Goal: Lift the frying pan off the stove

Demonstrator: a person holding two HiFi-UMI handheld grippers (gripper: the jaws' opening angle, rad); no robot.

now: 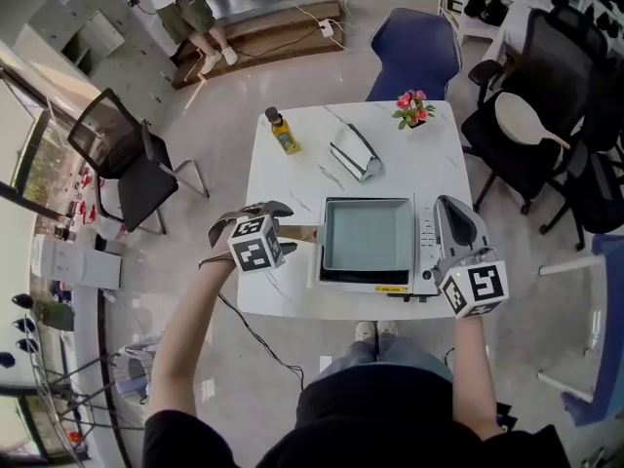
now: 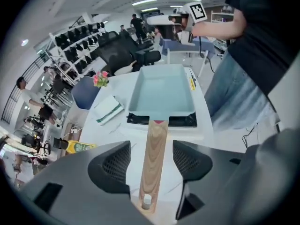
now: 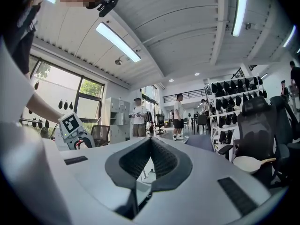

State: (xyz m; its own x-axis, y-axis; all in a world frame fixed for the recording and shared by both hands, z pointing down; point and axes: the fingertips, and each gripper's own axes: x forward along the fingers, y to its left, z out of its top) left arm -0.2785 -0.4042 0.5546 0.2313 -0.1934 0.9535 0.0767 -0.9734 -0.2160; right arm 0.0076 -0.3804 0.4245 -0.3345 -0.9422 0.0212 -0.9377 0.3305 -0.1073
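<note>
In the head view, the left claw's (image 2: 151,160) marker cube hides the end of the wooden handle (image 1: 303,232), and the right claw (image 3: 149,161) covers part of the stove's (image 1: 426,250) right side. The left forearm reaches forward at lower left. That claw stands wide, with a pad on each side of the handle and neither touching it. The right claw is closed on nothing. The frying pan (image 1: 369,237) sits empty on the stove, at the desk's (image 1: 292,169) near edge.
</note>
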